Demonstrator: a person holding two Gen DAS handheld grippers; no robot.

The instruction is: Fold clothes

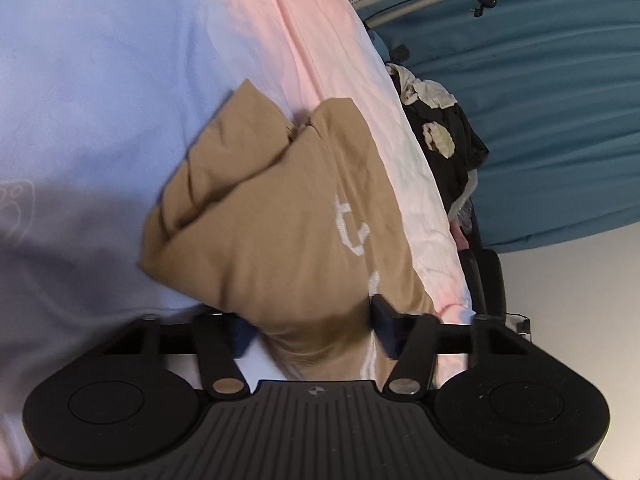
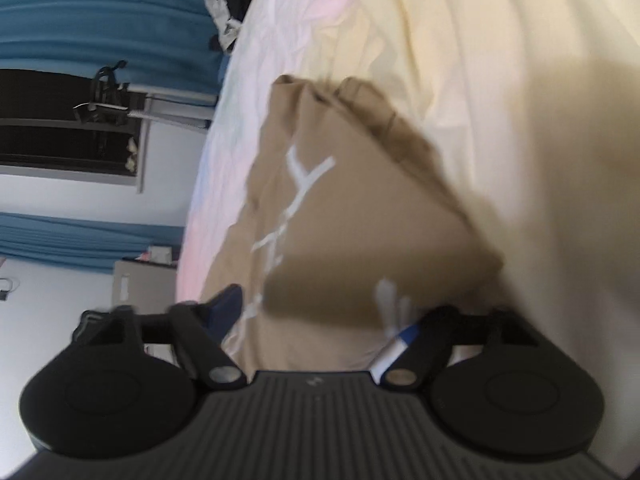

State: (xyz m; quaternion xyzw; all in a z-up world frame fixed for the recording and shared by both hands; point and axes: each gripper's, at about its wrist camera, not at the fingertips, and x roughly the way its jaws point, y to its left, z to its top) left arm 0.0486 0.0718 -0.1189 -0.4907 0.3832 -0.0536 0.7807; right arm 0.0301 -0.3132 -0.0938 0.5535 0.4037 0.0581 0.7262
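Tan shirt [image 1: 280, 216] is lying on the bed sheet [image 1: 328, 48], and we are holding it at two sides. Our left gripper [image 1: 312, 320] and right gripper [image 2: 320, 316] are each pinching its cloth, probably so the fold is staying even.

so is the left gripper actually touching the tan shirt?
Touching. The left wrist view shows the tan shirt bunched between the left gripper fingers, fabric pressed against both.
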